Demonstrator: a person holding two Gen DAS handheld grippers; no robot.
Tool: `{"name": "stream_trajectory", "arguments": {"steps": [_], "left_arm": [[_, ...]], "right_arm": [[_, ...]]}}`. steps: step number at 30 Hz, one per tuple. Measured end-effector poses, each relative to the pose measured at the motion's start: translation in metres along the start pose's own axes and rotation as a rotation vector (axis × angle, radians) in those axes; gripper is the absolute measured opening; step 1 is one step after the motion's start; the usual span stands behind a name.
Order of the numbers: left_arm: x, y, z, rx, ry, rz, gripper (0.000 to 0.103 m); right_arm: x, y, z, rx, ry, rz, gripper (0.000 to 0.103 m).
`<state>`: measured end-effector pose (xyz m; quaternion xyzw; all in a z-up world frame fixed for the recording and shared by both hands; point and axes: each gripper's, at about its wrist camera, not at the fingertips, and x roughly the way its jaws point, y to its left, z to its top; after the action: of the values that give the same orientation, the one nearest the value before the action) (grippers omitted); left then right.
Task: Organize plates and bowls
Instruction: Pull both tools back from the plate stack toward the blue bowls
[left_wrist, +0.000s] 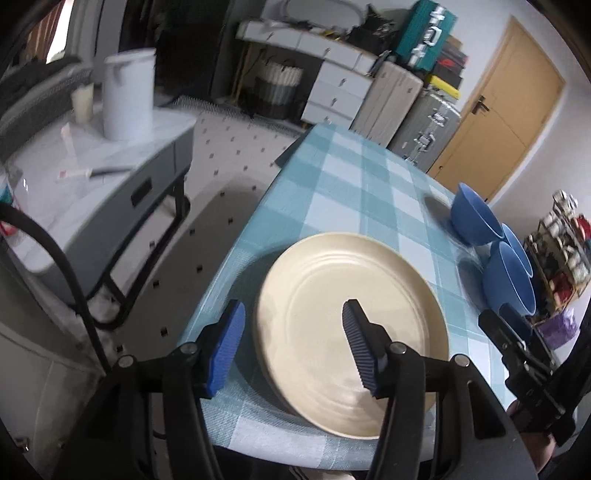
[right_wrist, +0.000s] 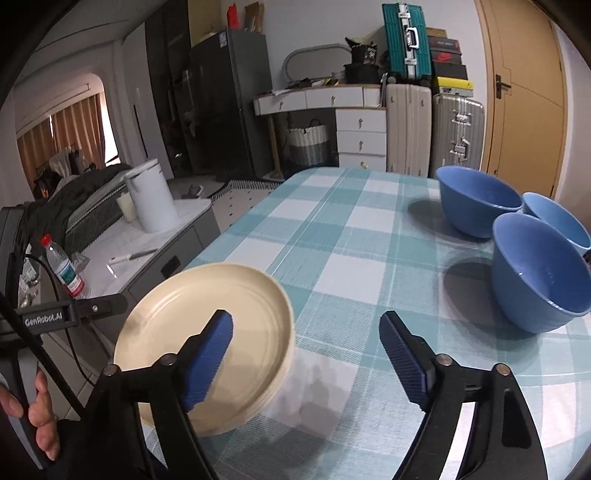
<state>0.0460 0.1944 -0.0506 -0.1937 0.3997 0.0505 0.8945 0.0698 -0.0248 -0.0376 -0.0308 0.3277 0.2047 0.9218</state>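
A stack of cream plates (left_wrist: 314, 280) (right_wrist: 207, 295) lies near the left front edge of a table under a teal checked cloth (left_wrist: 354, 192) (right_wrist: 332, 236). My left gripper (left_wrist: 293, 308) hangs open over its left rim, one pad outside the rim and one above the plate's middle, neither touching. My right gripper (right_wrist: 306, 318) is open too, its left pad over the plates' right part and its right pad over bare cloth. Three blue bowls stand upright in a cluster at the right: a far one (left_wrist: 472, 218) (right_wrist: 476, 199), a near one (left_wrist: 508, 277) (right_wrist: 539, 273) and one behind (right_wrist: 554, 218).
Left of the table, across a gap of floor, stands a grey cabinet (left_wrist: 110, 192) (right_wrist: 155, 258) with a white jug (left_wrist: 127, 96) (right_wrist: 151, 199) and a water bottle (right_wrist: 66, 273). Suitcases (right_wrist: 432, 129), drawers and a door (right_wrist: 528, 92) line the far wall. A small rack (left_wrist: 561, 251) stands right of the table.
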Motion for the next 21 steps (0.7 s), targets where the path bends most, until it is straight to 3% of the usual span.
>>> {"name": "stream_trajectory", "arguments": {"steps": [7, 16, 17, 19, 21], "left_arm": [[-0.020, -0.048, -0.005, 0.174, -0.115, 0.021, 0.062], [-0.040, -0.120, 0.005, 0.322, -0.227, -0.035, 0.065], [-0.044, -0.130, 0.005, 0.335, -0.251, -0.047, 0.067], [-0.051, -0.147, 0.002, 0.353, -0.300, -0.060, 0.089], [-0.059, -0.164, -0.003, 0.372, -0.359, -0.091, 0.092]], "right_arm": [[-0.026, -0.022, -0.001, -0.018, -0.058, -0.024, 0.087], [-0.080, -0.065, -0.005, 0.001, -0.184, -0.082, 0.091], [-0.089, -0.070, -0.006, 0.007, -0.211, -0.089, 0.092], [-0.104, -0.078, -0.008, 0.015, -0.254, -0.105, 0.096], [-0.118, -0.087, -0.010, 0.021, -0.298, -0.128, 0.098]]}}
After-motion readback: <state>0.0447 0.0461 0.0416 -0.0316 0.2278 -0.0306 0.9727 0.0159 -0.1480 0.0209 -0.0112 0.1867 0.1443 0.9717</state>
